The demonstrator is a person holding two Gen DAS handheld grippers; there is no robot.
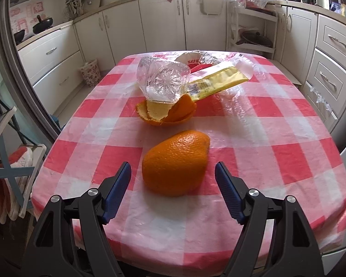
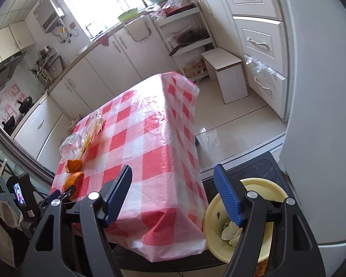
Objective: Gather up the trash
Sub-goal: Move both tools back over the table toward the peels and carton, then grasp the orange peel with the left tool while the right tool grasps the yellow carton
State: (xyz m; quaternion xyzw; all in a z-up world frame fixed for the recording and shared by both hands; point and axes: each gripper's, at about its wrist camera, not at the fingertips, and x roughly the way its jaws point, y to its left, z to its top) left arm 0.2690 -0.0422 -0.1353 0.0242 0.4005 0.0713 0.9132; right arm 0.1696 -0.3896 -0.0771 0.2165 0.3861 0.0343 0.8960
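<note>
Right hand-held gripper [image 2: 173, 175], jaws standing wide apart with nothing between its blue ribbed pads [image 2: 228, 198], poised above the near right corner of the worktop [image 2: 150, 143], which is covered in a red-and-white checked plastic cloth. Left hand-held gripper [image 2: 62, 194] at the worktop's near left edge, by an orange peel piece [image 2: 73, 178]; beyond it, more peel [image 2: 73, 165], a clear plastic bottle [image 2: 72, 146] and a yellow wrapper [image 2: 92, 131]. Yellow basin [image 2: 213, 212] holding crumpled scraps [image 2: 229, 233] stands low, just beside the worktop's right corner.

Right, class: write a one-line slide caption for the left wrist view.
Open left claw flanks an orange peel on the checked tablecloth; beyond lie more peel, a crushed clear bottle and a yellow wrapper.
</note>
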